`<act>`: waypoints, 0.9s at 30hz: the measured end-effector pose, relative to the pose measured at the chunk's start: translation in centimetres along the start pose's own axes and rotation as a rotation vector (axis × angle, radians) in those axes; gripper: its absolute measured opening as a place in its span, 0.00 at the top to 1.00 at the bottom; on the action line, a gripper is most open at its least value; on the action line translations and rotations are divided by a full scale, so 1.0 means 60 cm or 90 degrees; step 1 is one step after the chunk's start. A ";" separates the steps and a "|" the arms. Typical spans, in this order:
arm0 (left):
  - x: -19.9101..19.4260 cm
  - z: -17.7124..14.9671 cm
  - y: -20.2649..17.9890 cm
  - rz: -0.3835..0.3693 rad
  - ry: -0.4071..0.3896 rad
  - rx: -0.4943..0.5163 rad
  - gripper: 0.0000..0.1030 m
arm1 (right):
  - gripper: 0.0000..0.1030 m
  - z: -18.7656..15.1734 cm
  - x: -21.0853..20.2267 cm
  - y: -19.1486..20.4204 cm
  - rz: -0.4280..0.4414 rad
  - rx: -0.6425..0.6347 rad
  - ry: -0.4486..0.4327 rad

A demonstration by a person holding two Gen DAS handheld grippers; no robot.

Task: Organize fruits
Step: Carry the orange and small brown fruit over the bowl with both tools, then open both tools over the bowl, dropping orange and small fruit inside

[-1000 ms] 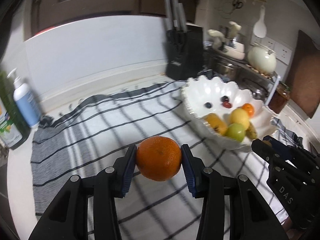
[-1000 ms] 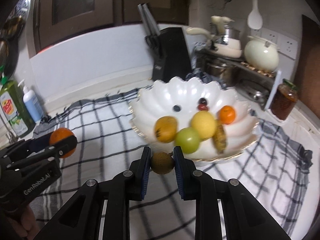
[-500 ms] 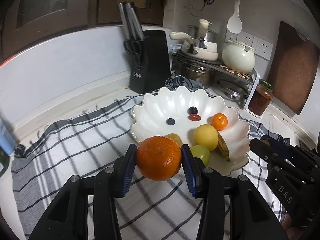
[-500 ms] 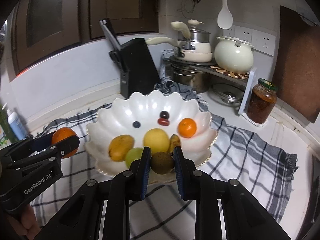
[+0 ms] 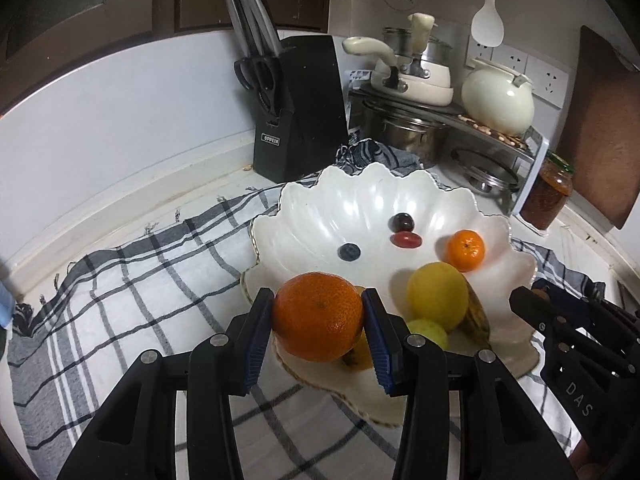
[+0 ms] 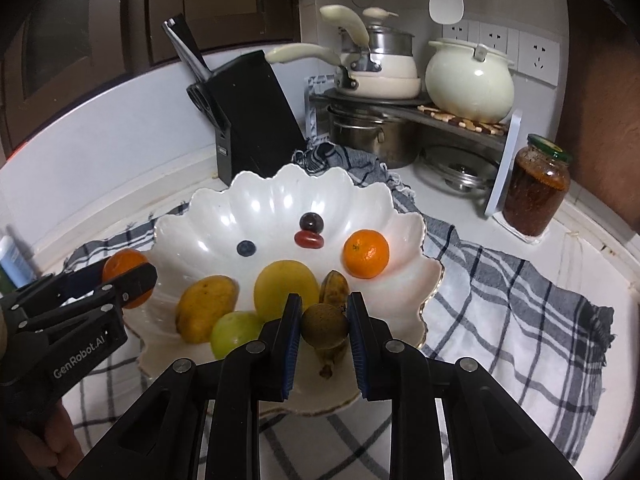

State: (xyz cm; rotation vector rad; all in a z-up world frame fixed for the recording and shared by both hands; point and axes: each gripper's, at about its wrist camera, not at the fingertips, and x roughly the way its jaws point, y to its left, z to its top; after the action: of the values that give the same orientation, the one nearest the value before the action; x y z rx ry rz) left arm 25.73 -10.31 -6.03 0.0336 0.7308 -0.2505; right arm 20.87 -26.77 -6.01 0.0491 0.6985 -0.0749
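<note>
My left gripper (image 5: 318, 318) is shut on a large orange (image 5: 318, 316) and holds it over the near left rim of the white scalloped bowl (image 5: 360, 200). My right gripper (image 6: 324, 326) is shut on a small brown kiwi (image 6: 324, 326) above the bowl's near rim (image 6: 272, 188). In the bowl lie a small mandarin (image 6: 366, 254), a yellow fruit (image 6: 286, 290), a mango (image 6: 204, 306), a green fruit (image 6: 234, 334), a dark banana (image 6: 334, 284), a blueberry (image 6: 246, 248) and two small dark fruits (image 6: 310, 230). The left gripper with the orange (image 6: 124, 268) also shows in the right wrist view.
A black-and-white checked cloth (image 5: 132, 300) covers the counter under the bowl. A black knife block (image 5: 298, 112) stands behind it. Pots and a cream kettle (image 5: 498, 100) sit on a rack at the back right, with a jar (image 6: 536, 190) beside it.
Both grippers have moved forward and closer to the bowl, each still holding its fruit. The orange and the kiwi now hang over the bowl's near rim.
</note>
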 end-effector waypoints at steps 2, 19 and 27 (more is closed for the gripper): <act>0.009 0.001 0.000 0.001 0.004 0.000 0.57 | 0.76 0.000 0.008 -0.001 -0.001 0.000 0.004; -0.004 0.003 0.020 0.053 -0.014 -0.031 0.16 | 0.26 0.003 -0.002 0.001 -0.049 0.002 -0.016; -0.051 0.002 0.025 0.074 -0.036 -0.034 0.02 | 0.12 0.006 -0.041 0.003 -0.068 0.016 -0.032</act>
State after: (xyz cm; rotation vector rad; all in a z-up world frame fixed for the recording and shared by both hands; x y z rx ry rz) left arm 24.02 -8.21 -3.99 0.0180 0.6770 -0.1199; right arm 19.26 -26.50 -4.13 0.0336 0.6502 -0.1868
